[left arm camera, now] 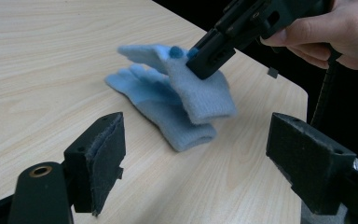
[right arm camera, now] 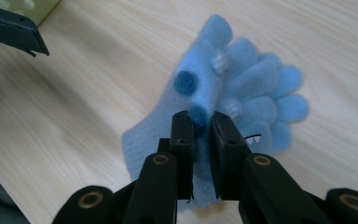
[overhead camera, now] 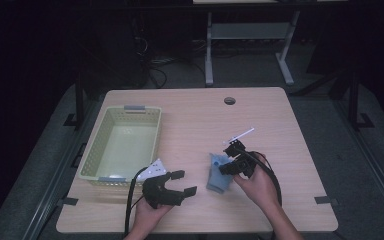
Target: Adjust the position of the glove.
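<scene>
Blue fleece gloves [overhead camera: 219, 172] lie mid-table, the upper one pinched by the clenched right gripper [overhead camera: 228, 162], while the basket [overhead camera: 91, 165] sits well to the left, nearer the gaping, empty left gripper [overhead camera: 184, 182].

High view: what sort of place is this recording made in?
Probably a lab or workshop set up for recording: one wooden table under light in a dark room, cables on the floor behind, and the frame of another table.

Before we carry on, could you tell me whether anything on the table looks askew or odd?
Nothing damaged or spilled. The upper blue glove, pinched in the right claw, hangs crooked over the other glove.
</scene>
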`<control>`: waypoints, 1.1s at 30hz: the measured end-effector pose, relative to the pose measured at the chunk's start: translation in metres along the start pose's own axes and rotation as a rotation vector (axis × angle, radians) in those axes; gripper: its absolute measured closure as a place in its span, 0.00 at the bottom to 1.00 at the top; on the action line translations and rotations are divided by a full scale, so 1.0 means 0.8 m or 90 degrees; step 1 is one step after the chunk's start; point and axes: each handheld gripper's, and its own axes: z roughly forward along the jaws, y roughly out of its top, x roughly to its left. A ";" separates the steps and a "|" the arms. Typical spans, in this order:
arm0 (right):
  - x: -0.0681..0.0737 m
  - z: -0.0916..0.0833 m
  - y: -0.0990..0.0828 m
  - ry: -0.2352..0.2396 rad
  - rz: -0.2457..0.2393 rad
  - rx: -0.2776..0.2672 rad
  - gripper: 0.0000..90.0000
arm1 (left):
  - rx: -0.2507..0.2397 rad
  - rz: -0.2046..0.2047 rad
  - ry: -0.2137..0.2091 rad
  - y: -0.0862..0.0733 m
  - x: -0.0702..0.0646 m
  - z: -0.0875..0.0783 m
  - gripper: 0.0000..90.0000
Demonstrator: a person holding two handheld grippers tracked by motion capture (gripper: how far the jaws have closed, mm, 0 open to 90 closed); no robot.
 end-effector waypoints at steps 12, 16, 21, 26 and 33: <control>0.003 0.011 0.001 -0.002 0.010 0.011 0.89 | -0.001 0.004 0.004 0.000 -0.001 0.000 0.22; 0.001 0.019 0.000 -0.009 0.012 0.018 0.88 | 0.000 0.003 0.002 -0.001 -0.001 0.001 0.22; 0.002 0.028 -0.002 -0.022 0.010 0.030 0.87 | 0.001 0.002 0.001 -0.001 0.000 0.001 0.22; 0.004 0.037 -0.004 -0.038 0.007 0.038 0.85 | 0.002 0.002 0.000 -0.001 -0.001 0.001 0.22; 0.002 0.040 -0.002 -0.059 0.008 0.030 0.81 | 0.002 0.000 -0.001 -0.002 -0.001 0.002 0.22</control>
